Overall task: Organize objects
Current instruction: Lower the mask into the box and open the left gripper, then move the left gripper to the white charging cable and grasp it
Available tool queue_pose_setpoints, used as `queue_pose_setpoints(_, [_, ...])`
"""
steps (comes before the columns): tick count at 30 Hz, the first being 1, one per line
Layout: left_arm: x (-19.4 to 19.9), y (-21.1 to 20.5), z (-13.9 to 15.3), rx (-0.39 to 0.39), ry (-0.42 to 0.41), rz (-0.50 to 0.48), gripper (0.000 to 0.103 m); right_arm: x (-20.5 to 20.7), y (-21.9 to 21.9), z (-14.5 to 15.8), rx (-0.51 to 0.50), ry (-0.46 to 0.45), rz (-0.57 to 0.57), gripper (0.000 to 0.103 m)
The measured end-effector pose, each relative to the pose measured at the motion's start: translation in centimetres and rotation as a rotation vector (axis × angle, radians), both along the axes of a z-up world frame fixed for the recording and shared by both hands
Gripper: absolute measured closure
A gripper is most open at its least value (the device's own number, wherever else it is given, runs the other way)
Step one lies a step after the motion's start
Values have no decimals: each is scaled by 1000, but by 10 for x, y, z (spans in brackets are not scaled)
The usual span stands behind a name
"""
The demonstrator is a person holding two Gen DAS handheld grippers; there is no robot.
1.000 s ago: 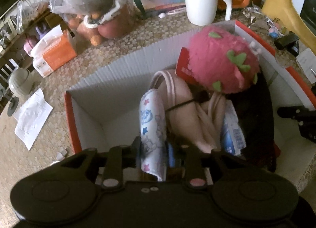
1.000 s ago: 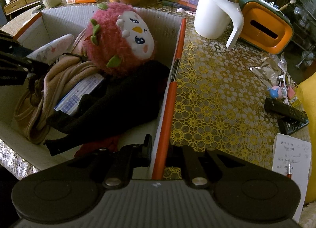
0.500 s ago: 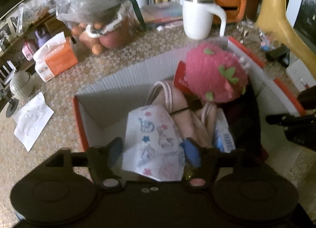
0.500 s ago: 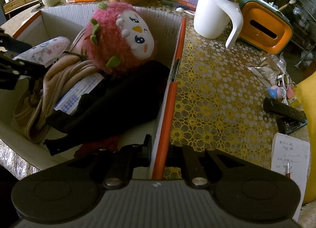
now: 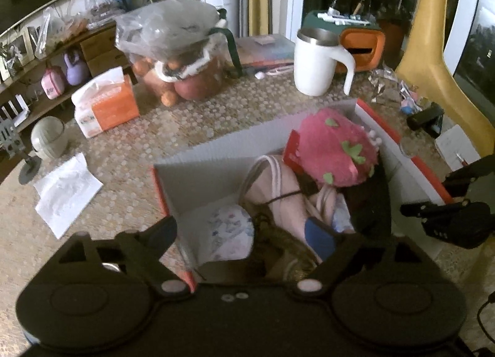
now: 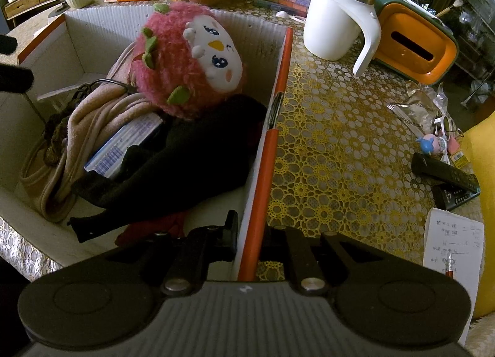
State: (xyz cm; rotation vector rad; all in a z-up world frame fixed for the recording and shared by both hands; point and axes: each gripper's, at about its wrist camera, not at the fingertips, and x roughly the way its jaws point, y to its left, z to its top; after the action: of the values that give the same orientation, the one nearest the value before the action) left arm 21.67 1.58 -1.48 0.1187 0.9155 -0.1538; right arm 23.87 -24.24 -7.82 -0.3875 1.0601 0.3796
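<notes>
**Over the open box, left tongs spreading, right tongs clamped on the rim**

Between the left tongs point(image 5: 244, 233), whose jaws are opening wide with neither pad touching anything, a small printed cloth bundle point(image 5: 230, 233) lies on its own at the near end of the cardboard box point(image 5: 216, 156). Just beyond it, further into the box, sits a folded pinkish-beige cloth point(image 5: 272, 183) with a dark cord across it, and past that a pink strawberry-style plush toy point(image 5: 335, 149) resting on top of the pile, close to the far wall. To the right of the plush a black garment point(image 6: 185, 165) spreads along the box floor, with a blue-and-white printed packet point(image 6: 123, 143) poking out from under the cloth.

Right at the right tongs point(image 6: 250, 236), the jaws are pressed together on the box's orange-edged side wall point(image 6: 263, 171), pinching the rim.

Beyond the box on the patterned worktop point(image 6: 334, 140), ahead of the right tongs, stand a white mug point(image 6: 334, 23) and an orange and green case point(image 6: 414, 44). Far ahead of the left tongs are an orange tissue pack point(image 5: 105, 103) and a plastic bag of fruit point(image 5: 176, 57).
</notes>
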Motion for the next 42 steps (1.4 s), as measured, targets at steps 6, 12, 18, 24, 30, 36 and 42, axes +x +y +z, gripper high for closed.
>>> queue_pose_setpoints(6, [-10, 27, 13, -14, -29, 35, 3, 0, 0, 0, -1, -1, 0, 92])
queue_pose_setpoints(12, [-20, 61, 17, -2, -42, 107, 1, -1, 1, 0, -2, 0, 0, 92])
queue_pose_setpoints(18, [-27, 101, 7, 5, -28, 193, 1, -1, 0, 0, -3, 2, 0, 92])
queue_pose_setpoints(24, [-28, 120, -24, 60, -1, 214, 1, -1, 0, 0, -6, 6, 1, 92])
queue_pose_setpoints(30, [-24, 129, -61, 93, 19, 229, 1, -1, 0, 0, -25, 8, 9, 92])
queue_pose_setpoints(36, [-20, 127, -93, 118, 62, 215, 2, -2, 1, 1, -34, 11, 12, 92])
queue_pose_setpoints(42, [-17, 126, -101, 90, 47, 240, 11, -3, 2, 2, -37, 12, 13, 92])
